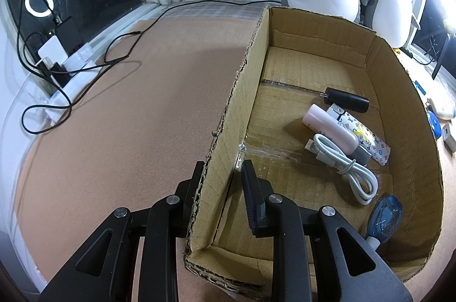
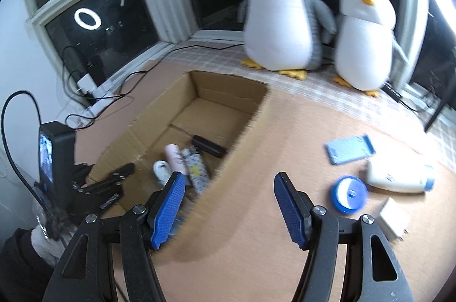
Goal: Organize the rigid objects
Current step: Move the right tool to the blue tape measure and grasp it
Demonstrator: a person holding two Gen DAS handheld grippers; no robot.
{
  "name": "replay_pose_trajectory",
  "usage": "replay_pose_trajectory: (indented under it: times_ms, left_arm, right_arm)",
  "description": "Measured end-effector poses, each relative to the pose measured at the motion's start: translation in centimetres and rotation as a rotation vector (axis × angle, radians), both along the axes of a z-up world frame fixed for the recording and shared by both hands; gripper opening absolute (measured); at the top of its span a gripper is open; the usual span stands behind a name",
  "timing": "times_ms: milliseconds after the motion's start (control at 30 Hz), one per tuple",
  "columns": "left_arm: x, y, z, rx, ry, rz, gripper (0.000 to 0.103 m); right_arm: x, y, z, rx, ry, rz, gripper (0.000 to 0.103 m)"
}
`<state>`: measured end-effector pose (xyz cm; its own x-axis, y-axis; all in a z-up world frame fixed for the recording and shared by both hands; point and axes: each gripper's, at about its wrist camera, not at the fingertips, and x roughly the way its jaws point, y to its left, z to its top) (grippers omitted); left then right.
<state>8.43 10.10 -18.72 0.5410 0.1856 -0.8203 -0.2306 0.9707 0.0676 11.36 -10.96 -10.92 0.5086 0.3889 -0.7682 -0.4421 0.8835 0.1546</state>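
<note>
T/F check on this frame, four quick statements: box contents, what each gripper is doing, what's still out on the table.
1. The left gripper straddles the cardboard box wall, one finger inside and one outside. True.
2. The right gripper is shut on the blue round container. False: its jaws are wide open and empty, and the container lies on the table to its right.
3. The white cable lies inside the box. True.
4. The white bottle is already in the box. False: it lies on the table outside it, near the blue phone stand.
</note>
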Motion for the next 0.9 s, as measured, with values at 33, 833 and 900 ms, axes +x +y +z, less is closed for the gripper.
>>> replay_pose_trajectory:
  times_ms: [33,833,900]
  left_arm:
    - [0.0,0.0,0.0,0.0,0.0,0.0,0.023]
    - [-0.1,0.0,-0.1,-0.004,-0.003,0.002,0.023]
    - [-0.1,0.0,-0.1,-0.004,-0.003,0.002,0.023]
  right_arm:
    - [0.1,-0.9,-0.1,0.001,0.002,-0.022,0.061]
    - [4.7,-9.6,-6.4,0.009,0.165,-0.352,0.061]
    - [5.1,-9.5,-6.8,0.003,0.173,-0.366,0.061]
